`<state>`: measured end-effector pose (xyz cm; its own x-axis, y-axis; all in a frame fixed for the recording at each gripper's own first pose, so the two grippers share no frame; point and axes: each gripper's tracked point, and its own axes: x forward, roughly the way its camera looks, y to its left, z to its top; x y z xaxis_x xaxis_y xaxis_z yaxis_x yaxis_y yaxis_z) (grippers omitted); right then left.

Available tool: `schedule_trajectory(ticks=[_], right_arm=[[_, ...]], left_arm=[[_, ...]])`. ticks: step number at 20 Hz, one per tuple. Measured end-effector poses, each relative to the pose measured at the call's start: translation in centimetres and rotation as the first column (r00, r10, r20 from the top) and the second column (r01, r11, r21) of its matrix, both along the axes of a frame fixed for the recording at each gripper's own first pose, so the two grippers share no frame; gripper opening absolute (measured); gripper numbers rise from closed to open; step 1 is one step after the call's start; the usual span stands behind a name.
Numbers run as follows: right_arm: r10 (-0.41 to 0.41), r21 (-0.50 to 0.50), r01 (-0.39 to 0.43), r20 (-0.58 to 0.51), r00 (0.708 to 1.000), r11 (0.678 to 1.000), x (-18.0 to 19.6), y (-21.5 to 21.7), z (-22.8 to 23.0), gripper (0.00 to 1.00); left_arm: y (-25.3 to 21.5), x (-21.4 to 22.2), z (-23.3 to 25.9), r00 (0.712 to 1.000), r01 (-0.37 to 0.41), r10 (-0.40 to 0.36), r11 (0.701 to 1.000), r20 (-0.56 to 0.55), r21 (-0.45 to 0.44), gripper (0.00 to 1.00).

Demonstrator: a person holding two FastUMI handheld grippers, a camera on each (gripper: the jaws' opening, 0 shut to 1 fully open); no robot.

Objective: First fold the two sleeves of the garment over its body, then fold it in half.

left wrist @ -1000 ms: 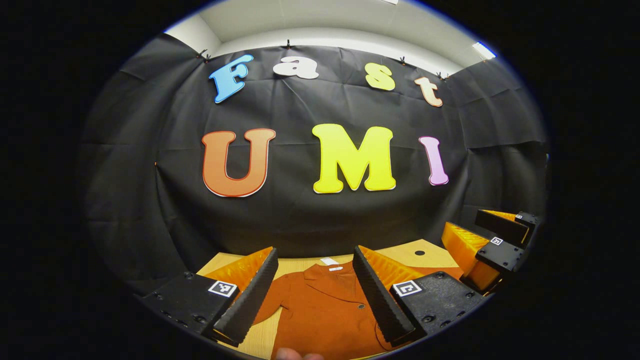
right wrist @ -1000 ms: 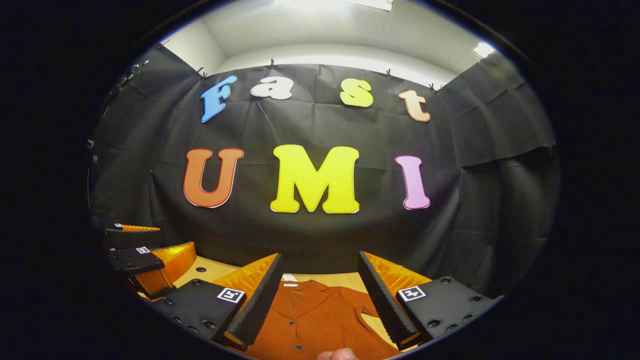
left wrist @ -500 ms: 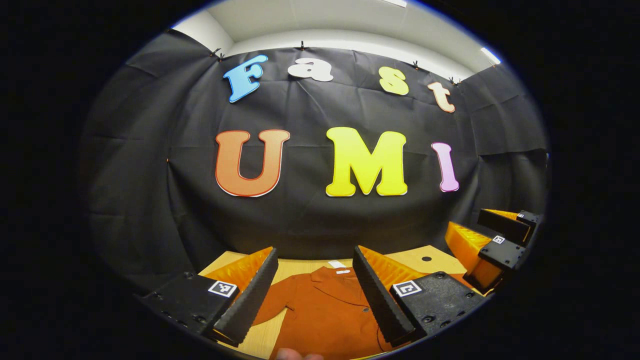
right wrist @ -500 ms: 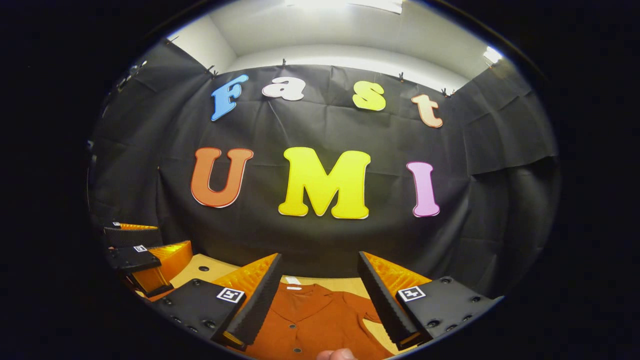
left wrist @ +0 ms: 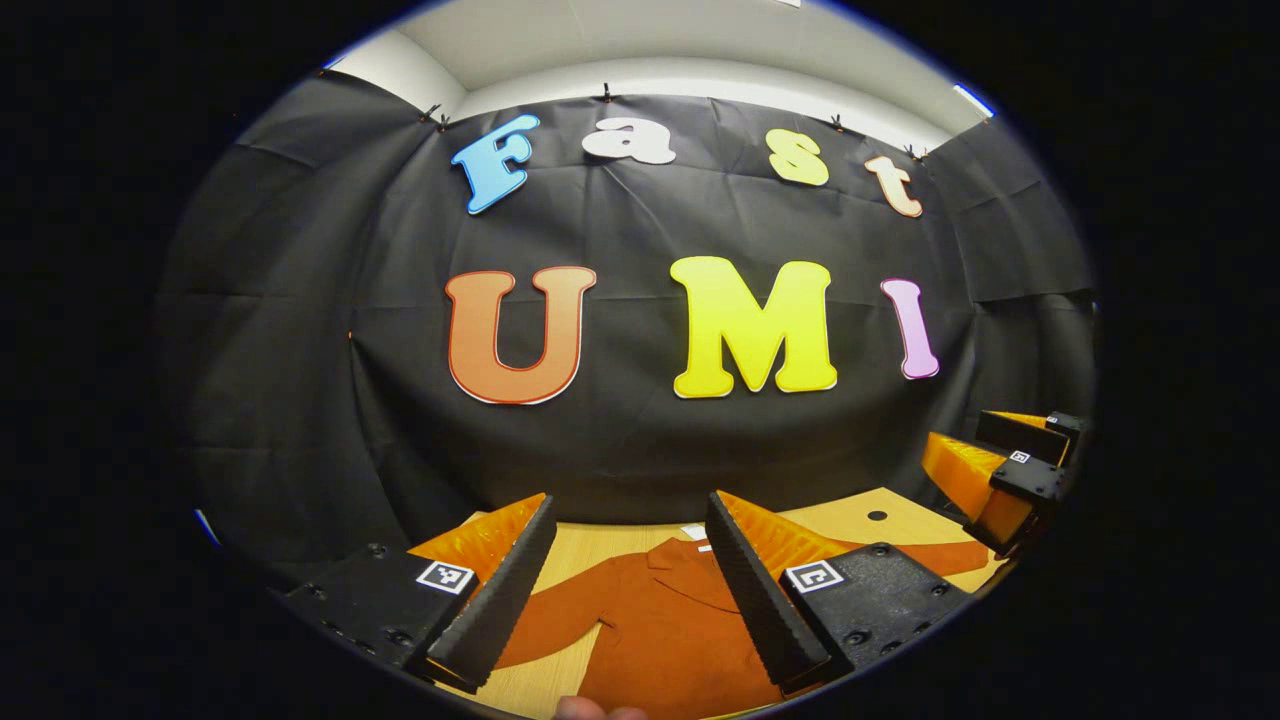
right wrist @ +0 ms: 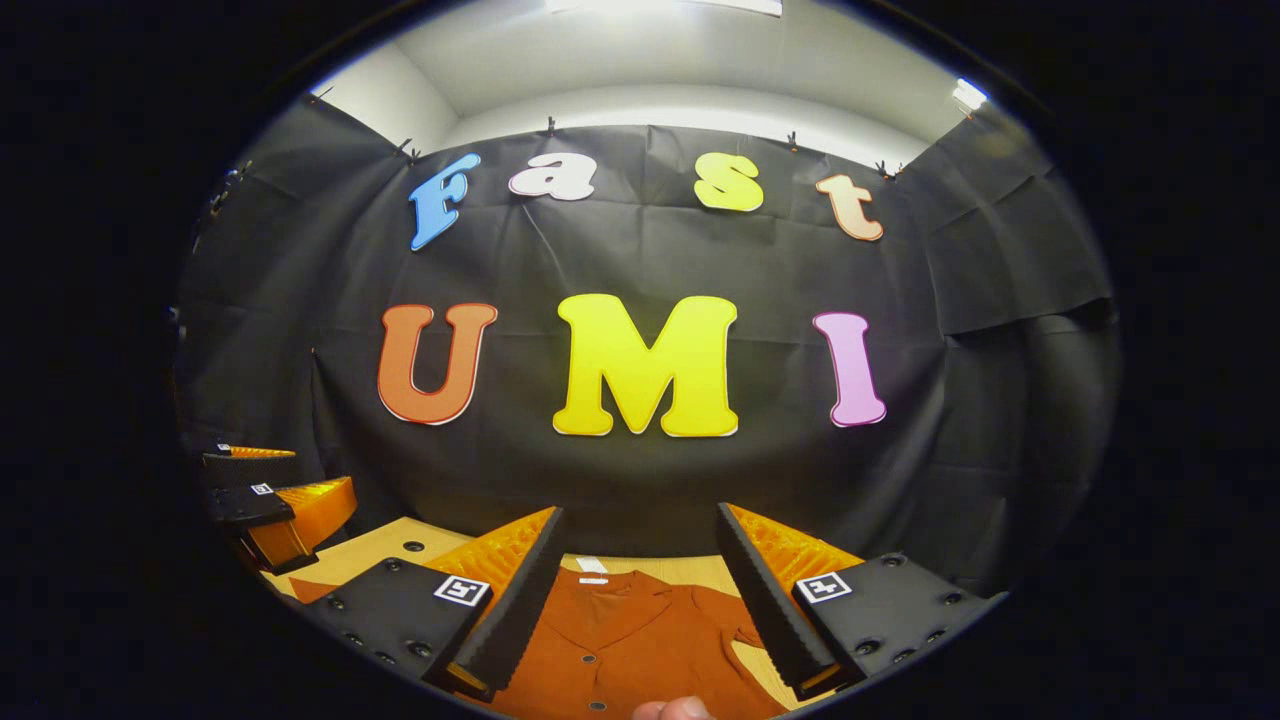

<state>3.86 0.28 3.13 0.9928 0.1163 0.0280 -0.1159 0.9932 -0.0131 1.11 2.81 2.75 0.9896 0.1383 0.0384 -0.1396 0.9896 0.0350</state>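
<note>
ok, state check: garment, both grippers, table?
garment: lying flat on the table, collar toward the wall, sleeves spread out to the sides, nothing folded yet.
left gripper: jaws open, holding nothing, above the garment.
right gripper: jaws open, holding nothing, above the garment.
table: wooden top, garment lying on it.

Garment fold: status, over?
Both grippers, left and right, open, above table. Rust garment flat, sleeves unfolded. Nothing obstructing.
</note>
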Motion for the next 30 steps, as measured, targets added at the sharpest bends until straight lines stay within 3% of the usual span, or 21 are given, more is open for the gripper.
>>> schedule_trajectory(ticks=[8, 15, 18, 23, 28, 30], right_arm=[[-0.062, 0.024, 0.064, -0.071, 0.996, 0.998, 1.0, -4.7, -2.6, 0.95], [-0.2, 0.048, 0.211, -0.171, 0.965, 0.976, 2.6, -15.8, -7.3, 0.95], [-0.314, 0.053, 0.338, -0.256, 0.914, 0.94, 3.1, -23.4, -11.5, 0.95], [-0.468, 0.046, 0.537, -0.431, 0.771, 0.842, 2.9, -34.4, -20.8, 0.97], [-0.547, -0.027, 0.641, -0.548, 0.632, 0.767, 2.6, -40.2, -28.5, 0.97], [-0.541, -0.043, 0.648, -0.594, 0.595, 0.76, 2.8, -40.7, -31.1, 0.97]], left_arm=[[-1.8, 0.6, -1.8, 0.999, 0.01, -0.011, 1.0, -0.04, -0.009, 0.97], [-3.5, 0.8, -5.3, 0.989, 0.022, -0.025, 0.999, -0.147, -0.023, 0.97], [-4.5, 1.1, -6.4, 0.983, 0.026, -0.029, 0.999, -0.183, -0.021, 0.97], [-6.0, 2.2, -7.2, 0.975, 0.012, -0.012, 1.0, -0.222, 0.001, 0.97], [-7.3, 3.4, -7.5, 0.965, -0.012, 0.025, 0.999, -0.26, 0.052, 0.97], [-7.8, 3.6, -7.7, 0.96, -0.029, 0.044, 0.998, -0.278, 0.059, 0.97]])
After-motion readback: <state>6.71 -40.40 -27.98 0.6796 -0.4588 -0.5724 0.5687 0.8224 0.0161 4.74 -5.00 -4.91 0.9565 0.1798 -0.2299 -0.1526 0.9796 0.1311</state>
